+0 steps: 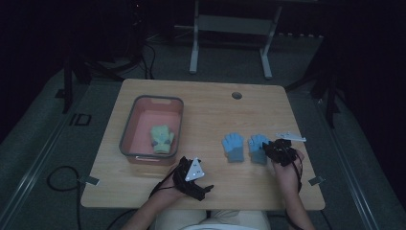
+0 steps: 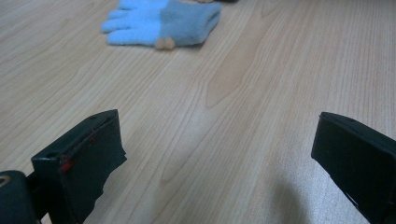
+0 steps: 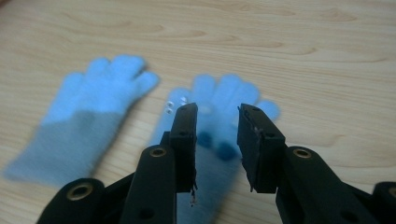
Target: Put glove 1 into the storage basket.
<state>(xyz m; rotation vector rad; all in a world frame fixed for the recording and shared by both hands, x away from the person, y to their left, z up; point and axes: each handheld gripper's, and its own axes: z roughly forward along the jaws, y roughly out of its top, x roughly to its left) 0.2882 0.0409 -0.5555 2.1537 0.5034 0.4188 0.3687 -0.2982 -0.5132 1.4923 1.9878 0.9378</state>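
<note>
High view: R gripper (image 1: 271, 148) over right blue glove (image 1: 257, 147) nr worktop's right edge, jaws part-spread w/ nothing pinched.
Two light-blue gloves w/ grey cuffs, flat, side by side; left one (image 1: 233, 146) untouched. R gripper view adds dark dots on the glove (image 3: 219, 116). L gripper (image 1: 201, 188) at front edge, jaws wide. Green glove (image 1: 162, 139) in pink bin (image 1: 128, 129). Wood worktop (image 1: 215, 110), dark room.

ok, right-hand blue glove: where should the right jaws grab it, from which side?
Take the right blue glove at its grey cuff end, coming from above on the person's side. It lies flat, fingers pointing away; the right gripper hangs over it, jaws part-open.
</note>
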